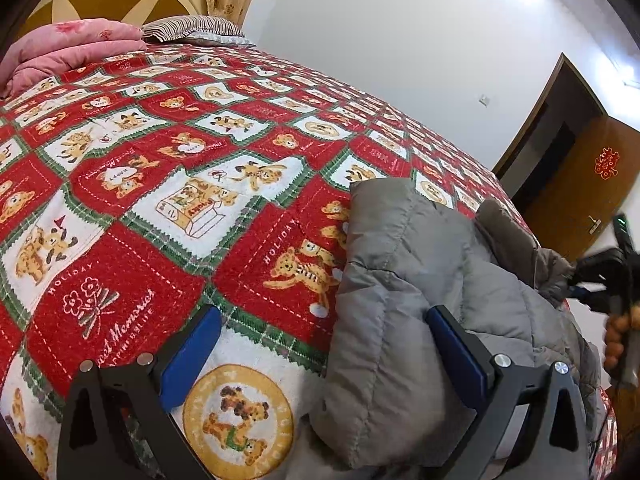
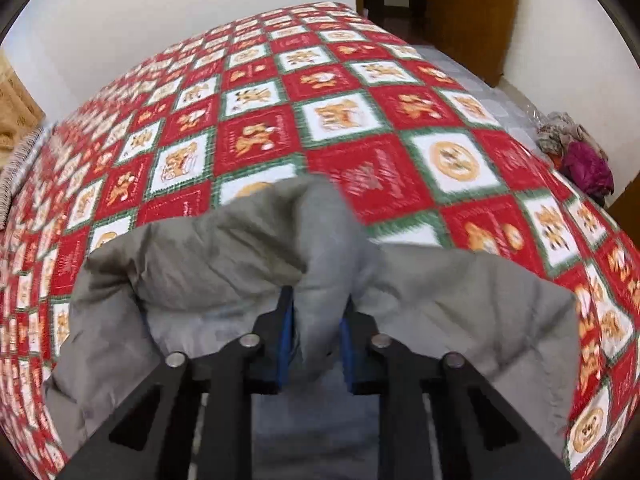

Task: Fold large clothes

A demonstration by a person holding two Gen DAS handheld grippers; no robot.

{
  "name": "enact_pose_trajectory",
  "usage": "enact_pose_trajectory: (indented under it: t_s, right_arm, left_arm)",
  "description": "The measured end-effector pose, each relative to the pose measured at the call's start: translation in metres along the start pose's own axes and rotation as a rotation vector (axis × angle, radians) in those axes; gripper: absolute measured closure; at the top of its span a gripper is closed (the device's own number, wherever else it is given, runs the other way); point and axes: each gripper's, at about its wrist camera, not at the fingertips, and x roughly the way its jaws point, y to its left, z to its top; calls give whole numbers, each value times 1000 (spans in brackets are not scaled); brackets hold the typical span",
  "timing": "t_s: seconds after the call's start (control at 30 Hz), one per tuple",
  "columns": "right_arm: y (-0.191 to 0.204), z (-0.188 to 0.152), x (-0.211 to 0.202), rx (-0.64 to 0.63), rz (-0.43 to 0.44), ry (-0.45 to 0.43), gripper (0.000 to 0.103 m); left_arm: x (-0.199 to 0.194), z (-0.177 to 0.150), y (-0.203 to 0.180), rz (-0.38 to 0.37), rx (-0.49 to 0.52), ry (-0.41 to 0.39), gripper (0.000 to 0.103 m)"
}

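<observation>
Right claw (image 2: 316, 336) pinches a jacket (image 2: 224, 256) ridge; left claw (image 1: 320, 340) gapes, jacket edge between its fingers. Mid-fold; next, carry toward twelve o'clock.

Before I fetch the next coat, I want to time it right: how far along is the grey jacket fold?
Early to midway. Done: the grey jacket lies on the bear-print bedspread with part doubled over. In hand: the right claw is shut on a bunched ridge of fabric; the left claw is open beside the jacket's edge. Left: laying that ridge down and flattening the puffy bundle.
</observation>
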Motion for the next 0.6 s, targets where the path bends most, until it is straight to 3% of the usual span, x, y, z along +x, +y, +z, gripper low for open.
enact_pose_trajectory:
  t_s: [0.17, 0.27, 0.37, 0.47, 0.53, 0.6]
  right_arm:
    - [-51, -35, -25, 17, -19, -12, 87]
    - [-74, -61, -10, 21, -51, -18, 88]
    - [-74, -88, -3, -75, -57, -193, 87]
    - [-63, -94, -5, -106, -118, -245, 86]
    - [-62, -93, -6, -113, -129, -255, 83]
    - [-66, -93, -7, -103, -115, -264, 83]
  left_arm:
    - [2, 0, -1, 12, 7, 11, 1]
    - [3, 1, -4, 33, 24, 24, 1]
    - [0, 4, -10, 60, 58, 45, 1]
    - [-23, 18, -28, 79, 147, -5, 1]
    - [-44, 40, -49, 27, 171, -80, 1]
    - [-43, 63, -75, -41, 184, -74, 1]
